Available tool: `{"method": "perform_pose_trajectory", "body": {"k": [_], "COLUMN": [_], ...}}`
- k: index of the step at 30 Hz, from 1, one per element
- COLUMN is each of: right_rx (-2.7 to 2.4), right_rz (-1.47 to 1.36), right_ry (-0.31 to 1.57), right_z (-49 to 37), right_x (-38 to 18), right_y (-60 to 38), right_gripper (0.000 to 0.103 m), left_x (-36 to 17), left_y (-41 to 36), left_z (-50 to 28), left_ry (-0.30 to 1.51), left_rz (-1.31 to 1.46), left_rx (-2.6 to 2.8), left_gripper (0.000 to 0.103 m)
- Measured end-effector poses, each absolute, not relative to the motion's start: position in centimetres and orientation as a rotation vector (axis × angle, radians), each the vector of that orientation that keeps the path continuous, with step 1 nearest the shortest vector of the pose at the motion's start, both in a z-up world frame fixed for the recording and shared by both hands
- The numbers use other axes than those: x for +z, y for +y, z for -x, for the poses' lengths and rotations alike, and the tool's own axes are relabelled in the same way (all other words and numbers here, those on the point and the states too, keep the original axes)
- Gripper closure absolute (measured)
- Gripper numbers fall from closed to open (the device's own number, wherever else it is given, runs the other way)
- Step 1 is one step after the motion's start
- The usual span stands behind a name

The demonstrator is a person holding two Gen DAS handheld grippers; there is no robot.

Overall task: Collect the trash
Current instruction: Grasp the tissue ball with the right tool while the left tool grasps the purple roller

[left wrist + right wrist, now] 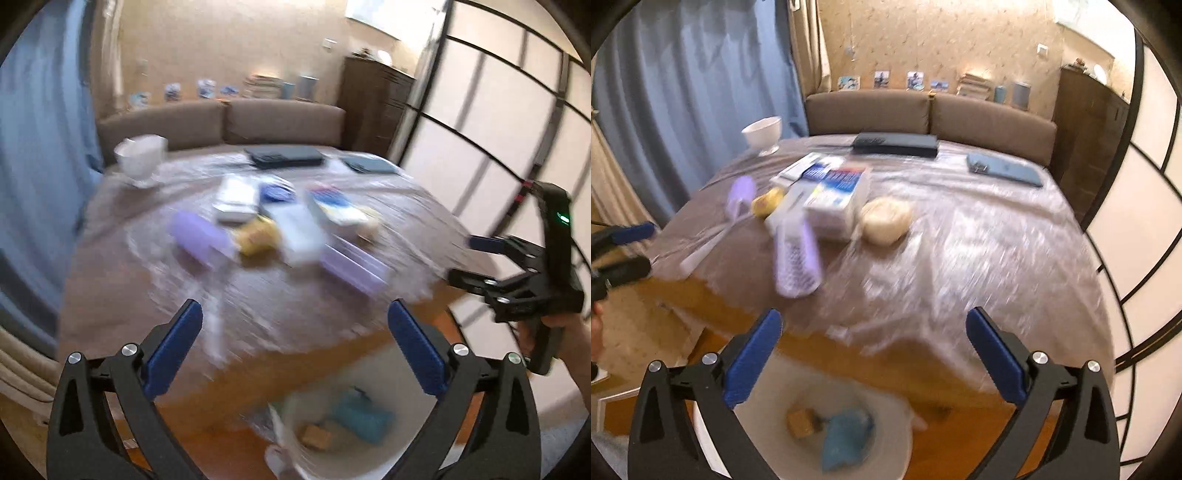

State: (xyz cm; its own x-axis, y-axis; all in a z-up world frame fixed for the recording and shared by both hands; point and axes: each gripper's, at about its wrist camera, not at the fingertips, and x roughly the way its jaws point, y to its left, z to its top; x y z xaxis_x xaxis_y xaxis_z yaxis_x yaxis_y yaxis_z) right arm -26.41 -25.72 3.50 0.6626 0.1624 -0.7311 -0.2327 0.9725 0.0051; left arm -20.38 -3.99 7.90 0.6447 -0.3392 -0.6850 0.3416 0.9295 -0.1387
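A white bin (373, 376) stands on the floor below the table's near edge, with a teal wad and a brown piece inside; it also shows in the right wrist view (886, 406). On the plastic-covered table lie a yellow crumpled wrapper (256, 234) (767, 201), a pale crumpled ball (885, 219), white boxes (236, 199) (838, 195) and purple items (201, 232) (798, 258). My left gripper (295, 328) is open and empty above the bin and table edge. My right gripper (873, 339) is open and empty; it also shows in the left wrist view (461, 258).
A white bowl (764, 133) stands at the table's far left. A black flat case (895, 144) and a blue notebook (1004, 169) lie at the back. A brown sofa (923, 110), blue curtain (683, 92) and sliding panel door (498, 129) surround the table.
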Motion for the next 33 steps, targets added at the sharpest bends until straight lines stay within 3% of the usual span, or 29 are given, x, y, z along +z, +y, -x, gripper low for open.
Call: {"method": "perform_pose_trajectory", "body": {"k": [10,20,24,33], "right_rx": [0.189,0.225,0.250,0.283], "right_rz": [0.119,0.165,0.178,0.186], "right_ry": [0.868,0.902,0.925,0.931], "right_z": [17.8,14.4,13.3,12.2], "right_x": [0.4,-1.6,-2.2,-2.4], "right_y": [-25.1,-23.4,-22.7,-21.8], "right_gripper": [0.005,0.007,0.018,0.031], "left_x": [4.3,1.3,0.9,1.0], "left_y": [-1.4,-1.8,-1.5,-0.9], "left_z": [11.3,8.0,7.0,6.1], "left_ry": [0.842,0.901,0.911,0.915], "left_rz": [0.039,-0.088,-0.078,-0.031], "left_rx": [-0.191,-0.172,-0.196,-0.252], "left_gripper": [0.002,0.002,0.002,0.002]}}
